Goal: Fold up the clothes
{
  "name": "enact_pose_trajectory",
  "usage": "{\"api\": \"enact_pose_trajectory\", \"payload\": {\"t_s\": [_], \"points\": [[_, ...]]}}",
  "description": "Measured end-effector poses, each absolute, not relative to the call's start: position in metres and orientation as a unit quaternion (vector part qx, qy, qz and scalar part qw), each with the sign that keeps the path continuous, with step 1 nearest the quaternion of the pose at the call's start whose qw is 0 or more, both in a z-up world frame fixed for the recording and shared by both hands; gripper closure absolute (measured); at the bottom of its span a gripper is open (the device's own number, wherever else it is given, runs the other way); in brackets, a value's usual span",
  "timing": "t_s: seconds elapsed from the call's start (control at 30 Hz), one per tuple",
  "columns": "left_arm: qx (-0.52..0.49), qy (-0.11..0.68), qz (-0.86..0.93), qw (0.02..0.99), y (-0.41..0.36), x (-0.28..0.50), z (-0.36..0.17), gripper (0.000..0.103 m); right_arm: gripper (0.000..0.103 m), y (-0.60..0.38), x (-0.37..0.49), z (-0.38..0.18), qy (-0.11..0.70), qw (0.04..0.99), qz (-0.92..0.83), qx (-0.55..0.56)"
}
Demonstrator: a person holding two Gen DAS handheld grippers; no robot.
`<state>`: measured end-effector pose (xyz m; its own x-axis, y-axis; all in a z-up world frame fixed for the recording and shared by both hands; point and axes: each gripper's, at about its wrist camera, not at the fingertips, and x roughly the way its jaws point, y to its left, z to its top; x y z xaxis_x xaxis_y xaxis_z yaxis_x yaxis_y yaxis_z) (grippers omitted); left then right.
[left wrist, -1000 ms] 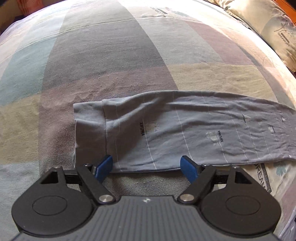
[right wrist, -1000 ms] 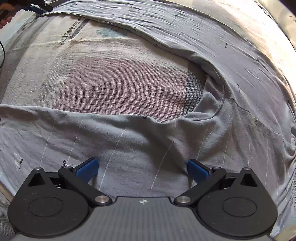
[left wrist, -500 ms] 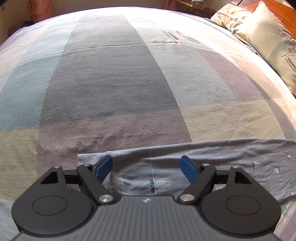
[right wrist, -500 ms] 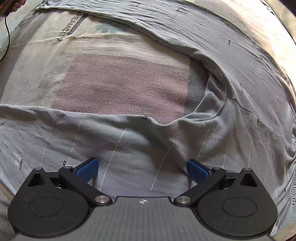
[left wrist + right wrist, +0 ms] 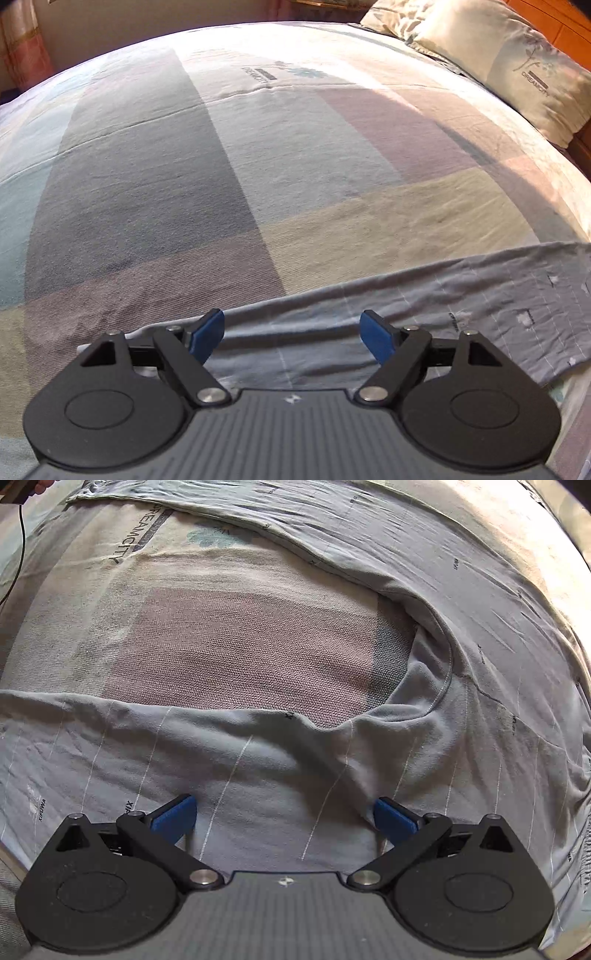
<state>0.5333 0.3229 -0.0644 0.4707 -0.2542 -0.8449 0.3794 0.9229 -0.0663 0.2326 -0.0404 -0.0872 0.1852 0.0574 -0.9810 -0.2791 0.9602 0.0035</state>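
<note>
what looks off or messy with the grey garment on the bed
The grey garment isn't lying flat: a ridge of bunched fabric rises where its two long sections meet, ahead of the open right gripper. No tears or spills show.

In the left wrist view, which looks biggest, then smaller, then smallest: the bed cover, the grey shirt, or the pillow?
1. bed cover, fills most of the view
2. grey shirt
3. pillow, though it lies farther away, so it may only look smaller

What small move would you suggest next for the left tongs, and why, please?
Probably ease the left tongs down and shut them on the grey garment. Their jaws stand open with the leg's cloth lying flat between them on the bedspread, ungripped, so no fold can start yet.
</note>
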Motion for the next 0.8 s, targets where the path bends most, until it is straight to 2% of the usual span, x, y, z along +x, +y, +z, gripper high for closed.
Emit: {"api": "enact_pose_trajectory", "payload": {"t_s": [0.23, 0.33, 0.6, 0.73, 0.8], "points": [[0.125, 0.482, -0.201, 0.844, 0.285, 0.485, -0.092, 0.022, 0.0, -0.044, 0.227, -0.083, 0.624, 0.769, 0.111, -0.086], [0.147, 0.483, -0.192, 0.841, 0.283, 0.472, -0.092, 0.013, 0.0, -0.046, 0.222, -0.082, 0.618, 0.773, 0.113, -0.085], [0.147, 0.47, -0.231, 0.839, 0.229, 0.462, -0.067, 0.014, 0.0, -0.054, 0.205, -0.078, 0.595, 0.792, 0.112, -0.08], [0.162, 0.458, -0.277, 0.829, 0.164, 0.45, -0.079, 0.014, 0.0, -0.055, 0.206, -0.079, 0.587, 0.798, 0.112, -0.077], [0.171, 0.461, -0.28, 0.825, 0.157, 0.447, -0.078, 0.014, 0.0, -0.05, 0.206, -0.082, 0.584, 0.8, 0.112, -0.076]]}}
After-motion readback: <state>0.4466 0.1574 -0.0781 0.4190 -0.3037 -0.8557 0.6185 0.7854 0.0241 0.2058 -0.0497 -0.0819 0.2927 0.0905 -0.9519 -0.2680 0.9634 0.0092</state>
